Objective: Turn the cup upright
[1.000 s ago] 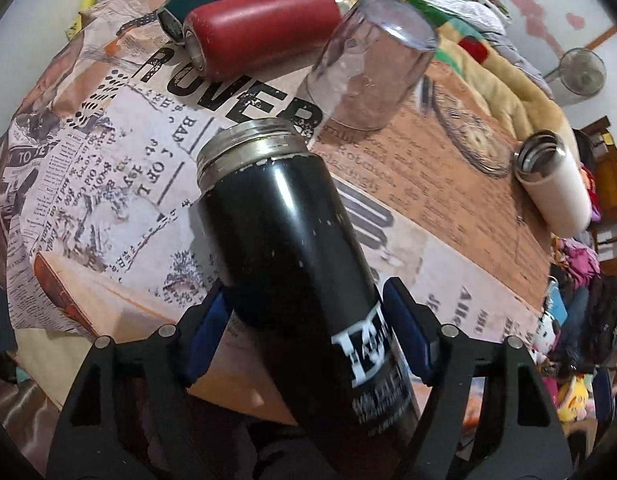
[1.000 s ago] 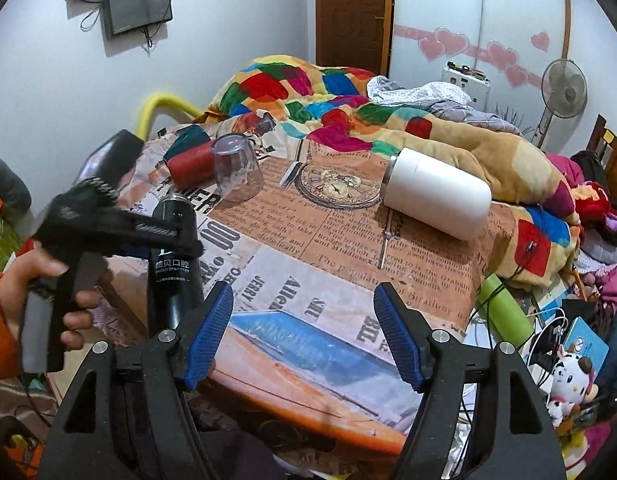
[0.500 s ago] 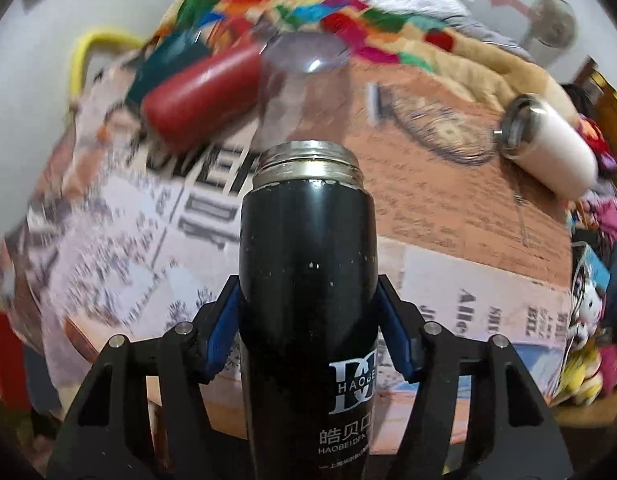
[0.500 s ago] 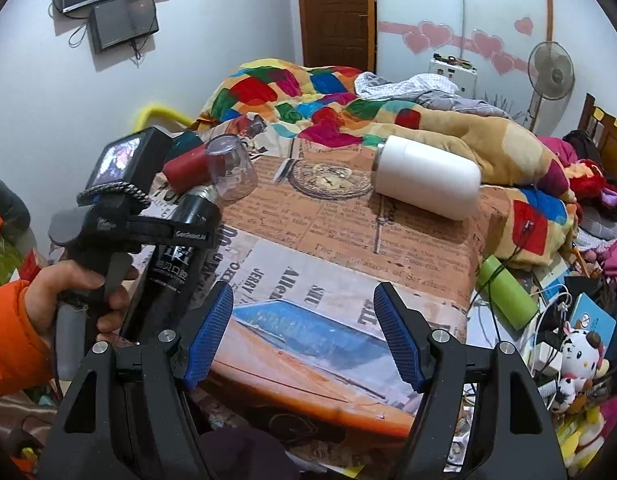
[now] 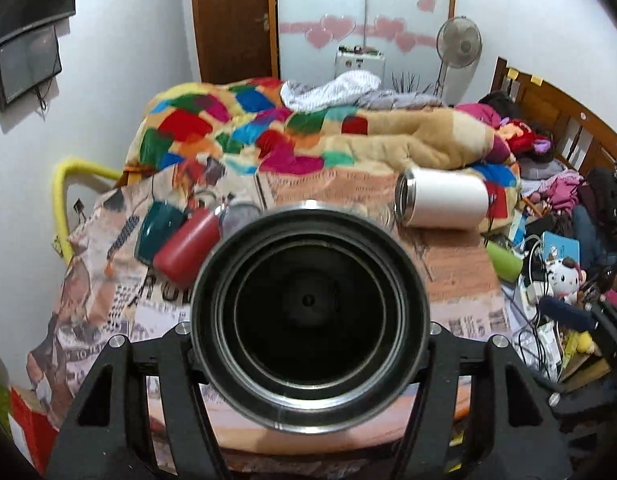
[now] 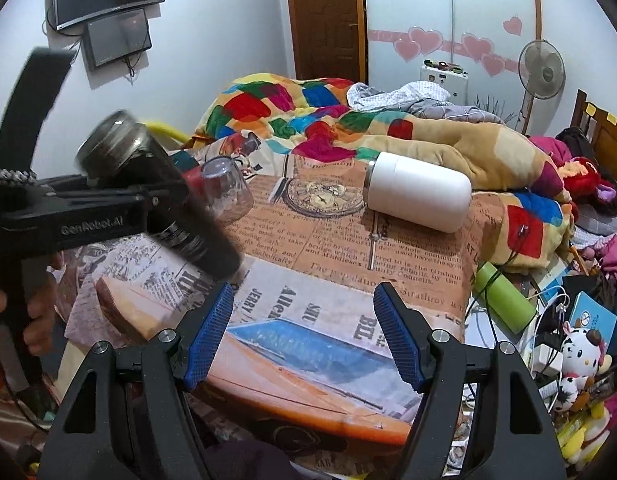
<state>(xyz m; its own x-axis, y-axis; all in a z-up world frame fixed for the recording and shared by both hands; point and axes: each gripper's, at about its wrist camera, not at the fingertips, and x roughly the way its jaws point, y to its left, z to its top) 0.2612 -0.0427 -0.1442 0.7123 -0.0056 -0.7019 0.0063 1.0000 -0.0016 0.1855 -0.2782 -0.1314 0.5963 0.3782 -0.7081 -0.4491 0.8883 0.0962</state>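
Observation:
My left gripper is shut on the black flask. The flask's open steel mouth points straight at the left wrist camera and fills the middle of that view. In the right wrist view the black flask is held tilted in the air above the table's left side, mouth up and to the left, gripped by the left gripper. My right gripper is open and empty above the table's near edge.
On the newspaper-print table a white flask lies on its side, a clear glass stands upside down, and a red flask and a teal cup lie at the left. A quilt-covered bed is behind; clutter is at the right.
The left gripper has lifted the black flask off the table and tilted it, so its mouth now faces the left wrist camera. The right gripper stays open and has barely moved.

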